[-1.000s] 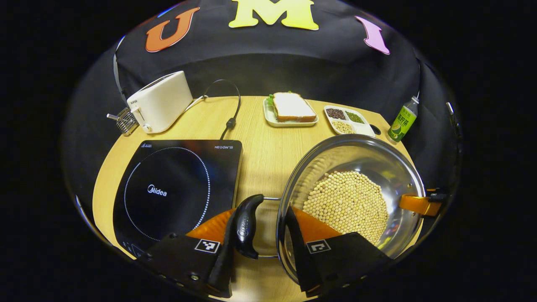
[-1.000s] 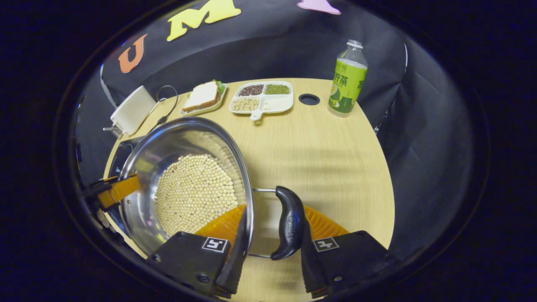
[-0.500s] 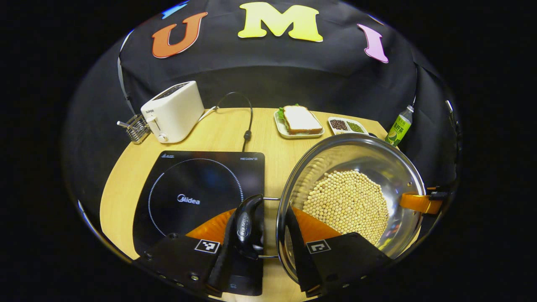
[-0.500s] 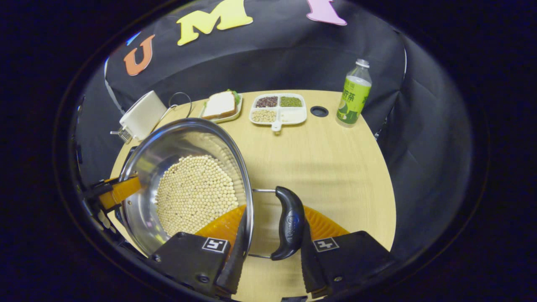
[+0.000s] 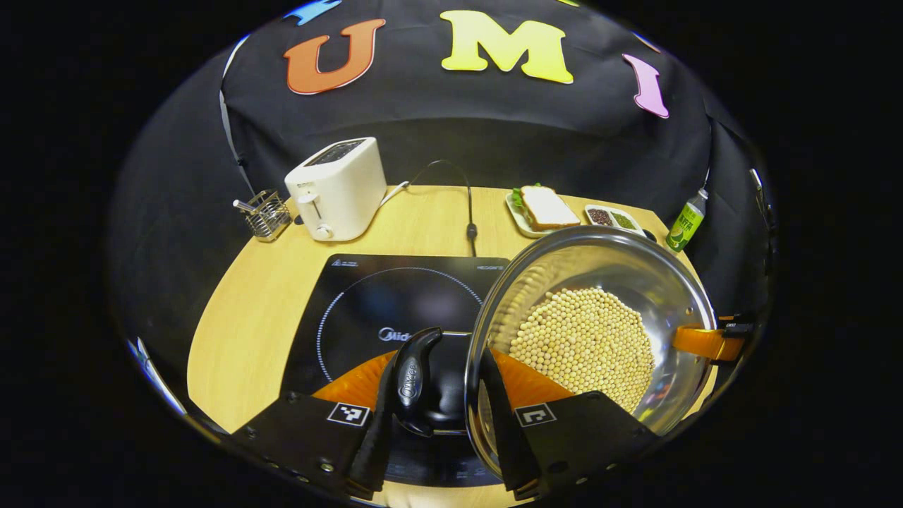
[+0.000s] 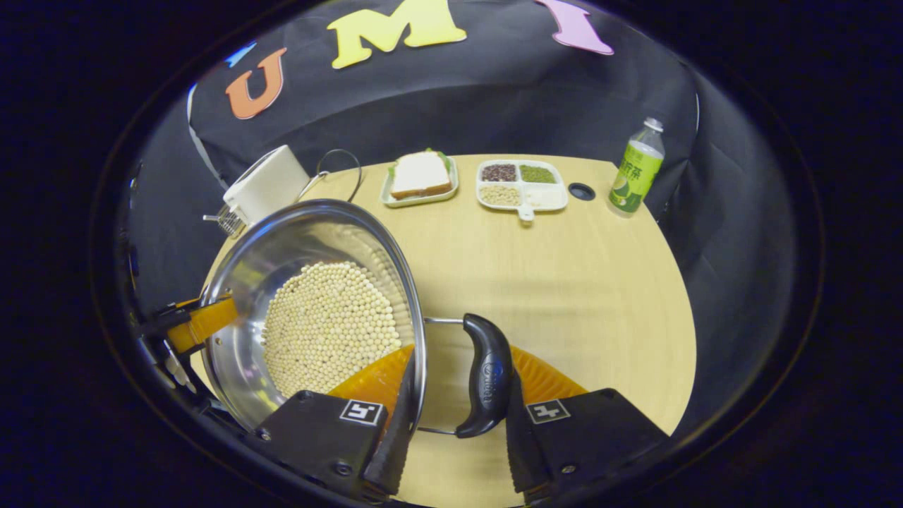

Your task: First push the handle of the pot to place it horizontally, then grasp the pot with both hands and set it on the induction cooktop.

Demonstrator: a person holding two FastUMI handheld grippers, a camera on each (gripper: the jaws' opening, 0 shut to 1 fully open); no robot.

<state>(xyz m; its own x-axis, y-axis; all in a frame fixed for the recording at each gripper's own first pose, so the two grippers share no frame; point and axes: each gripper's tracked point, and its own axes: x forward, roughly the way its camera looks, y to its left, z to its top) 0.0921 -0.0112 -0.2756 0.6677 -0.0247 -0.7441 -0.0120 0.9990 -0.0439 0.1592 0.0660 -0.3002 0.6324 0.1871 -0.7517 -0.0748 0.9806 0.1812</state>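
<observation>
A steel pot (image 5: 621,268) half full of pale soybeans (image 5: 585,339) is held between both grippers. My left gripper (image 5: 437,367) is shut on the pot's black left handle (image 5: 413,377), one finger outside the handle and one inside the pot wall. This handle hangs over the black induction cooktop (image 5: 381,296), and the pot covers the cooktop's right part. My right gripper (image 6: 462,374) is shut the same way on the other black handle (image 6: 487,374) of the pot (image 6: 282,247). The right gripper (image 5: 705,342) also shows at the pot's far rim, as does the left gripper (image 6: 197,321).
A white toaster (image 5: 338,187) and a small wire rack (image 5: 264,214) stand at the back left, with a cable running to the cooktop. A sandwich plate (image 6: 420,180), a divided dish of beans (image 6: 522,185) and a green bottle (image 6: 637,169) sit along the back.
The pot has travelled left with both grippers still shut on its handles. The cooktop has come under the left handle and the pot's left side.
</observation>
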